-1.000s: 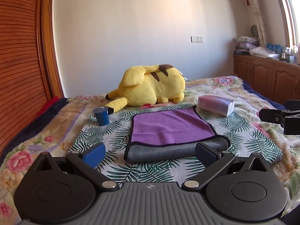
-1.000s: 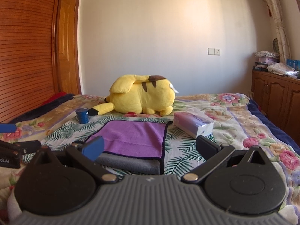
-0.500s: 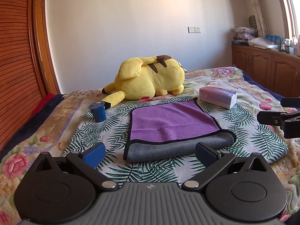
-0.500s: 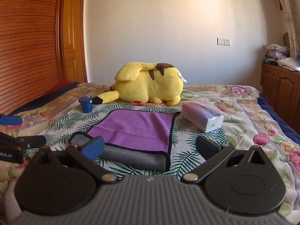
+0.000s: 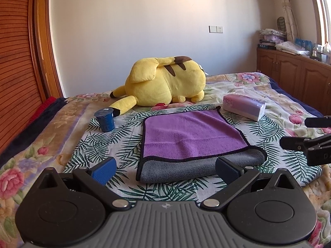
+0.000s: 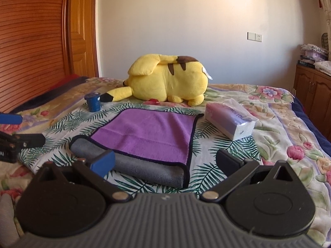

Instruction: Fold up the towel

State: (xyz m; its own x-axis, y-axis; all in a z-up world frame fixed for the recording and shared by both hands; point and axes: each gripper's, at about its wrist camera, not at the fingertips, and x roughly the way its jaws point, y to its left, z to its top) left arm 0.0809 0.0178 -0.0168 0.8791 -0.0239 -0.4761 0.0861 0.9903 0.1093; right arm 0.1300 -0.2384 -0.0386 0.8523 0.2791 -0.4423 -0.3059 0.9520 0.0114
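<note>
A: Towel (image 5: 192, 132) status?
B: Lying on the bed (image 5: 51, 136), on the palm-leaf patch of the bedspread. Purple face up, grey underside showing along the near edge, where it looks doubled over. Black trim all round.
A: Left gripper (image 5: 165, 170)?
B: Jaws spread wide, nothing between them. It hangs just short of the towel's near grey edge, no contact. One blue pad (image 5: 103, 170) is visible on the left finger.
A: Right gripper (image 6: 166, 160)?
B: Also spread wide and holding nothing. Its left finger overlaps the grey edge in its own view; can't tell if it touches. From the left camera its fingertips sit off to the towel's right, apart from the cloth.
A: Surroundings?
B: Yellow plush (image 5: 165, 82) behind the towel, lying on its side. Small blue cup (image 5: 105, 119) to the towel's far left, near the plush's tail. Tissue pack (image 5: 244, 106) at the far right corner, close but not touching. Wooden cabinet (image 5: 293, 76) along the right wall.
</note>
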